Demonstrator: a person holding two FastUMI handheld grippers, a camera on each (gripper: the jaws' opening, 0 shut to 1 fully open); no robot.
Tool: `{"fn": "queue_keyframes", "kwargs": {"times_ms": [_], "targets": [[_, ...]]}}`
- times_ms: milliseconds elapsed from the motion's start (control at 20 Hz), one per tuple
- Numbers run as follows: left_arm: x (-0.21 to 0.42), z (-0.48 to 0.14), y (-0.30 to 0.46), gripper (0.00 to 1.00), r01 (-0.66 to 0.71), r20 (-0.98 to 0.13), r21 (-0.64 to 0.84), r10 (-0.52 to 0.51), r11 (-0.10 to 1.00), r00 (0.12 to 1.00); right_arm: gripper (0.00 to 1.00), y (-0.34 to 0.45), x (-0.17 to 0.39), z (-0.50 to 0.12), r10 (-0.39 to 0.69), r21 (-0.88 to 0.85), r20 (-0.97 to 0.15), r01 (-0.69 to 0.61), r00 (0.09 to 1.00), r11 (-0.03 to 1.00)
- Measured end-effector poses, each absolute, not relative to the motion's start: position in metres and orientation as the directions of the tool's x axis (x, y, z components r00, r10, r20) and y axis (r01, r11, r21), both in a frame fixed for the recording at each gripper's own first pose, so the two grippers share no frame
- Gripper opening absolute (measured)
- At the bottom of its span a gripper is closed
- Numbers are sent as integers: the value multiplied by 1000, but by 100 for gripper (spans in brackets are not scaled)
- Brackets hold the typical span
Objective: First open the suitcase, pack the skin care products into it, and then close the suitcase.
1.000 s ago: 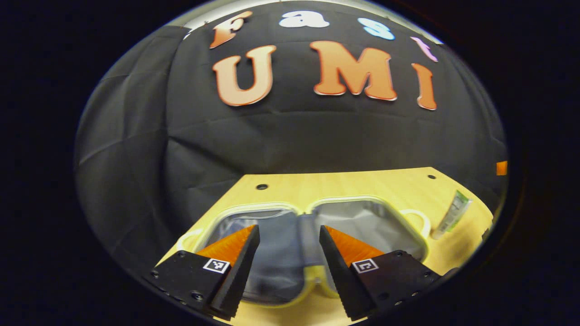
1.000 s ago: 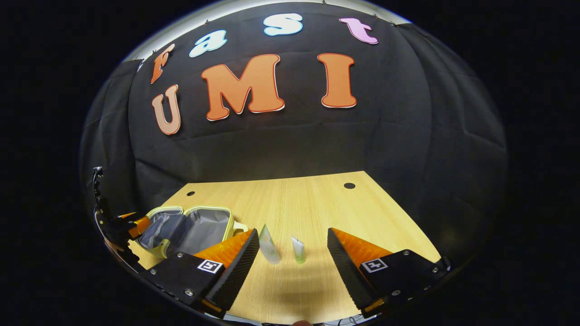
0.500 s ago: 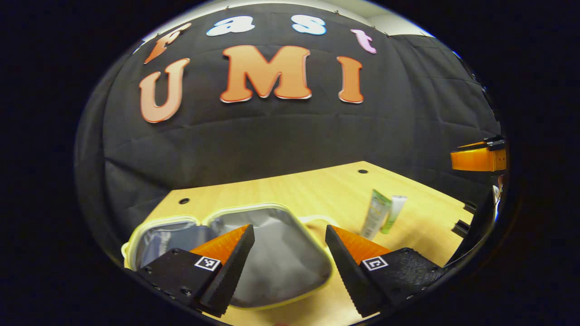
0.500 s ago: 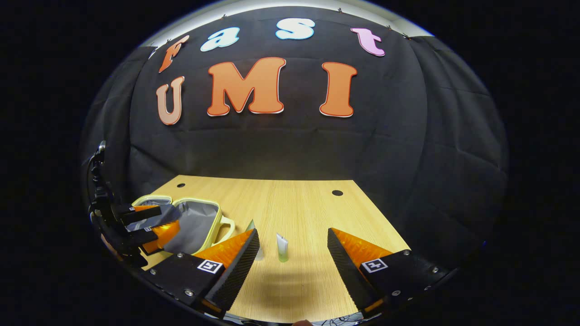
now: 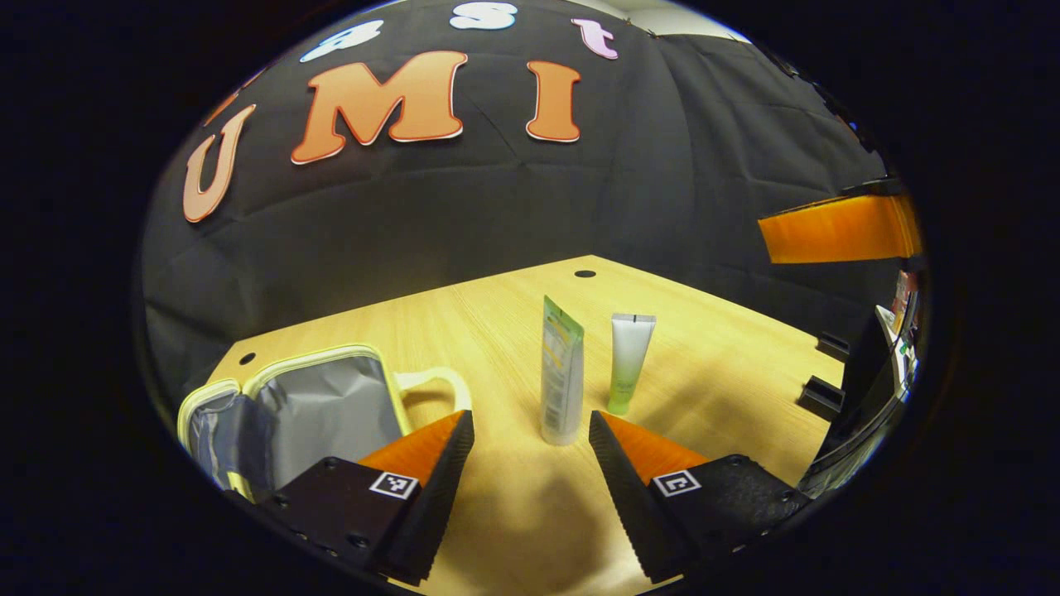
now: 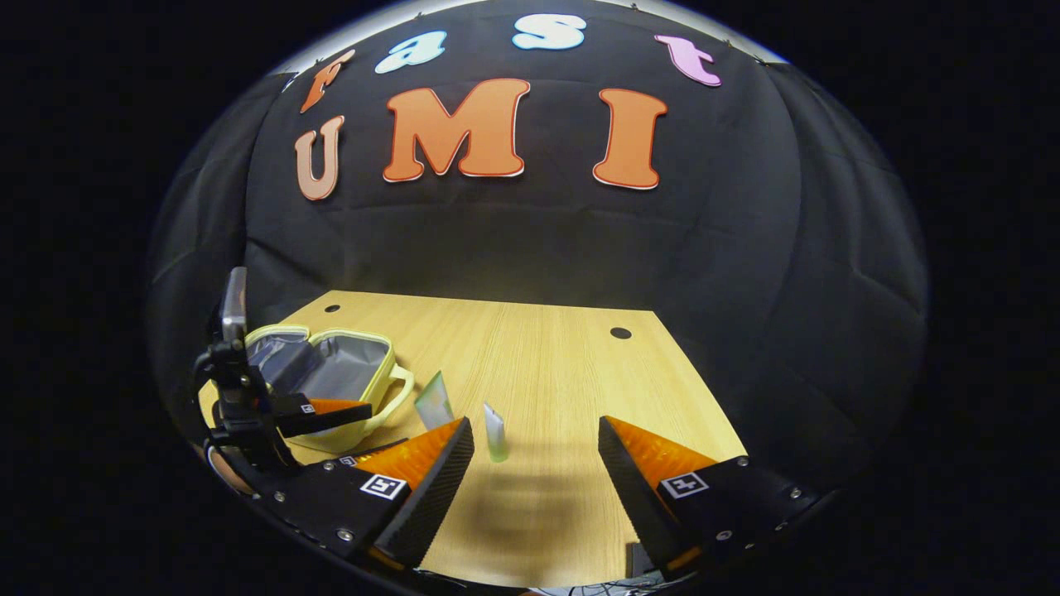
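Observation:
The small suitcase (image 5: 319, 410), yellow-rimmed with a grey lining, lies open on the wooden table at the lower left of the left gripper view; it also lies open at the left in the right gripper view (image 6: 331, 372). Two skin care tubes stand upright: a taller green-topped tube (image 5: 561, 381) and a shorter white-and-green tube (image 5: 628, 360). My left gripper (image 5: 530, 439) is open, just short of the taller tube. My right gripper (image 6: 536, 451) is open, with the shorter tube (image 6: 495, 432) ahead between its fingers and the taller tube (image 6: 435, 401) to its left.
The wooden table (image 6: 546, 364) has round holes near its far corners. In the right gripper view the left gripper (image 6: 331, 410) sits at the lower left, beside the suitcase. In the left gripper view part of the right gripper (image 5: 836, 228) shows at the right edge.
My left gripper has swung right, away from the open suitcase, until it faces the two tubes. My right gripper has shifted slightly, and the tubes now sit farther left in its view.

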State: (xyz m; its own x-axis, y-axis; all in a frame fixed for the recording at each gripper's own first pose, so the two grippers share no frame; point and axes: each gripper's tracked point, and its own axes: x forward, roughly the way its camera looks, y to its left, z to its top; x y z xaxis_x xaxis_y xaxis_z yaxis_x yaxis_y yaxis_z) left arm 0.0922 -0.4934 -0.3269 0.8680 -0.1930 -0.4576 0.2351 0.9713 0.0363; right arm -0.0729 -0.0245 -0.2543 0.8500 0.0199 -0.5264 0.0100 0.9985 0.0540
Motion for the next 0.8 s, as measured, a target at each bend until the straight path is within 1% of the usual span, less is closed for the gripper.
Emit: {"fn": "queue_keyframes", "kwargs": {"times_ms": [200, 250, 350, 450, 550, 600, 700, 800], "targets": [[110, -341, -506, 87, 224, -458, 23, -189, 974, 869, 96, -33, -53, -271, 57, 47, -513, -38, 857, 998], [113, -344, -512, 81, 227, -461, 5, -199, 974, 865, 96, -35, -49, -278, 60, 40, -513, -46, 857, 998], [119, -346, -517, 78, 222, -454, -4, -200, 975, 868, 96, -37, -47, -293, 81, 50, -532, -65, 843, 997], [128, -352, -517, 63, 215, -452, 0, -191, 977, 871, 96, -37, -45, -303, 105, 59, -532, -87, 840, 994], [131, -353, -518, 45, 212, -469, 4, -186, 977, 864, 96, -36, -46, -311, 122, 58, -549, -108, 827, 993], [126, -352, -518, 38, 211, -487, -10, -190, 977, 853, 96, -36, -46, -312, 133, 65, -553, -117, 822, 991], [121, -342, -516, 38, 190, -505, -19, -173, 982, 846, 96, -32, -47, -318, 169, 90, -575, -144, 800, 986], [123, -328, -512, 38, 163, -498, -21, -152, 986, 854, 96, -29, -46, -326, 205, 106, -597, -176, 776, 979]]}}
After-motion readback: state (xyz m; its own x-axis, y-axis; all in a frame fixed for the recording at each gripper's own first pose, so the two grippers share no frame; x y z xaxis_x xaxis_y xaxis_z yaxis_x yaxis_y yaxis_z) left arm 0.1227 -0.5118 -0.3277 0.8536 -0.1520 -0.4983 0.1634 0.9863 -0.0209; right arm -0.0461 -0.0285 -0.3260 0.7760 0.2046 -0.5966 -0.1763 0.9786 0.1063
